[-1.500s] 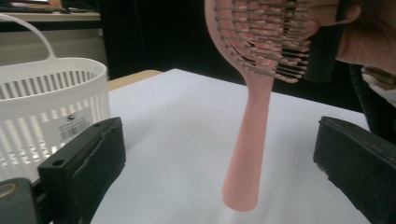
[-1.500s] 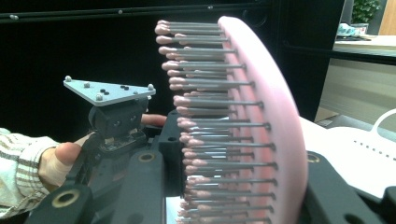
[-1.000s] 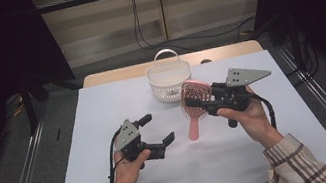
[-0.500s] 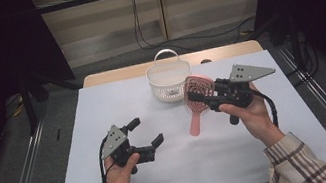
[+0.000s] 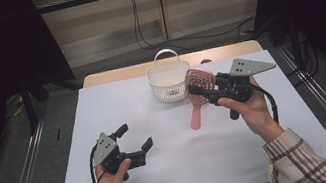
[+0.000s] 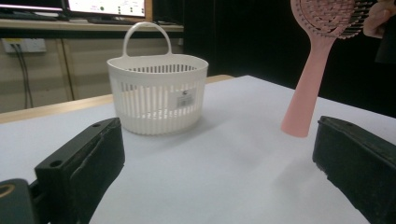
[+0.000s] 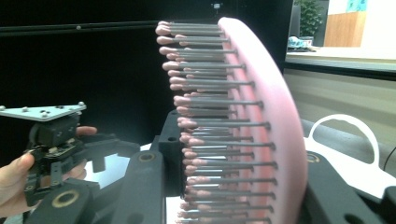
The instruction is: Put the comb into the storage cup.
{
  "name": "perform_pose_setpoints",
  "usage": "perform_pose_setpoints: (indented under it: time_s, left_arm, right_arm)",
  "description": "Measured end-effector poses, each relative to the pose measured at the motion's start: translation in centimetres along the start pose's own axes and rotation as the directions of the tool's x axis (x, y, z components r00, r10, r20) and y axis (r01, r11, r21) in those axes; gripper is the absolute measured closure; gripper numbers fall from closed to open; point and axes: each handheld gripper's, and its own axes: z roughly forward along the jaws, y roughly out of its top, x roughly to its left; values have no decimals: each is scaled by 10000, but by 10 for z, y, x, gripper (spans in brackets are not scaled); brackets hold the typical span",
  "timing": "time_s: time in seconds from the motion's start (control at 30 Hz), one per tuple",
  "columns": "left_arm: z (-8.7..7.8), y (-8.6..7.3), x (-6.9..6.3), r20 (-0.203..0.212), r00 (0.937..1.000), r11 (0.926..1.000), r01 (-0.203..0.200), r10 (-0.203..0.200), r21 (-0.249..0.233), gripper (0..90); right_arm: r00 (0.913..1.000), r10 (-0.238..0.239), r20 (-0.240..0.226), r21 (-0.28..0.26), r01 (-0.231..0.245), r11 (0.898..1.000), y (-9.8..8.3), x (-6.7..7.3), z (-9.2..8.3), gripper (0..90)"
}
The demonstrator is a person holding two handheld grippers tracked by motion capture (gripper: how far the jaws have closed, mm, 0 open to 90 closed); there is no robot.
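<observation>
Now we hold the pink hairbrush [image 5: 197, 90] by its head, clamped in the jaws of the right gripper [image 5: 194, 89], just beside the white basket [image 5: 168, 81]. We should lift it over the rim before lowering, handle hanging down. Our left gripper [image 5: 135, 142] rests released near the worktop [image 5: 185, 169].

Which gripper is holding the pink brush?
The right gripper: its fingers clamp the pink brush beside the basket. The left gripper is open and empty.
</observation>
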Motion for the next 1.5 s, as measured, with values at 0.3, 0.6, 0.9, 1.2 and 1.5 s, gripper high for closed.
perform_pose_setpoints:
  time_s: [0.3,0.6,0.9,1.2,1.5]
  left_arm:
    - [-22,-4,8,-697,9975,9998,-139,128,-155,28]
    - [-39,-8,11,-1266,9919,9995,-97,59,-296,28]
    - [-49,-13,11,-1582,9874,9997,-73,33,-244,28]
    - [-52,-15,7,-1594,9871,9994,-196,147,-298,28]
    - [-49,-16,8,-1623,9867,9998,0,-34,-214,28]
  right_arm:
    - [9992,-224,331,77,221,9997,7,-1,4,620]
    - [9977,-382,559,-6,383,9993,14,-5,10,620]
    - [9962,-207,844,-178,222,9996,20,-12,9,620]
    - [9930,-100,1176,-241,129,9996,23,-22,14,620]
    - [9910,23,1340,-272,14,9996,33,-32,19,620]
